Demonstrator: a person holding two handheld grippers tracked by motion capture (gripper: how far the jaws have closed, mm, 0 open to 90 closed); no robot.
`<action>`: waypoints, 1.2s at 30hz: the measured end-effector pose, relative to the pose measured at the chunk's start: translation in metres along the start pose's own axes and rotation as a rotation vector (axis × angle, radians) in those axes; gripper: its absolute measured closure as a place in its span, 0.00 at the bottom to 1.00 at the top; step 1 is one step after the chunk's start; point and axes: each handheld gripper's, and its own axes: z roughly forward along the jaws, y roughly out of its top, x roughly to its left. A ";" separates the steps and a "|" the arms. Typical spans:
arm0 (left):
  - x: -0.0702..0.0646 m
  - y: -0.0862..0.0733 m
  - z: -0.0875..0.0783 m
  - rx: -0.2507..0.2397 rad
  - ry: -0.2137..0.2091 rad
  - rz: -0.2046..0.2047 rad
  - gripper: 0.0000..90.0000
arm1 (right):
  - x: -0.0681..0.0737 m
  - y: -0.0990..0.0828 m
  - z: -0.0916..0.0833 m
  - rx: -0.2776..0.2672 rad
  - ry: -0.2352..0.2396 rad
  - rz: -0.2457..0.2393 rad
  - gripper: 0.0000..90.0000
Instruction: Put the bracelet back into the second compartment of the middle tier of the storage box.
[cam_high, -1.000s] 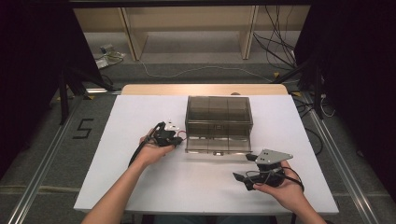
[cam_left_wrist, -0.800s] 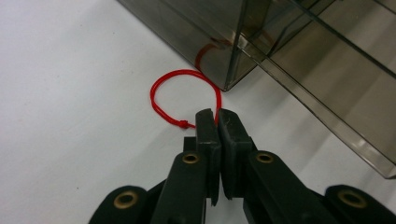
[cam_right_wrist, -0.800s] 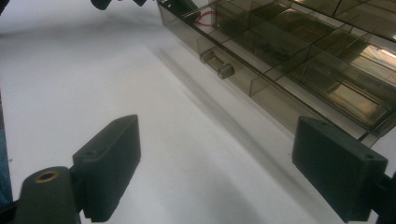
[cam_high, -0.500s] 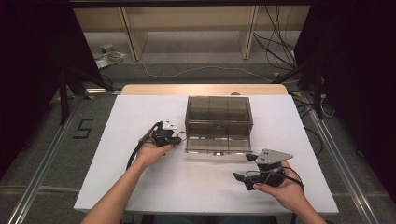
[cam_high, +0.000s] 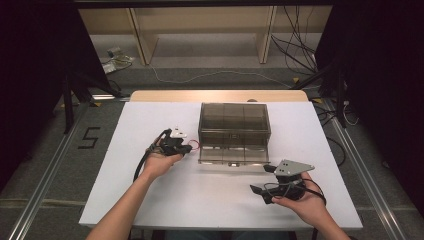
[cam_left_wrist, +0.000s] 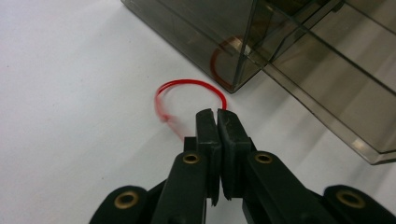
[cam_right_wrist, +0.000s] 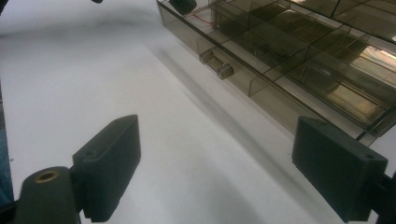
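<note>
Pinching red band, left gripper closed.

Grey floor (a "5" marked on it), wooden shelving behind, cables, dark surroundings, white table.

Even overhead light keeps the white bench bright while the room around it falls to black. The smoky box shows dull glare. Close views go soft and blurred near their lower edges.
</note>
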 end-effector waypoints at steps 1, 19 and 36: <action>-0.001 0.000 -0.001 0.002 0.002 0.004 0.98 | 0.000 0.000 0.000 -0.005 0.000 0.001 0.18; -0.006 0.003 -0.011 -0.040 0.044 0.071 0.98 | 0.000 0.000 -0.001 -0.015 0.007 -0.004 0.18; -0.006 0.005 -0.023 -0.090 0.076 0.087 0.98 | 0.000 0.000 -0.001 -0.020 0.016 -0.001 0.18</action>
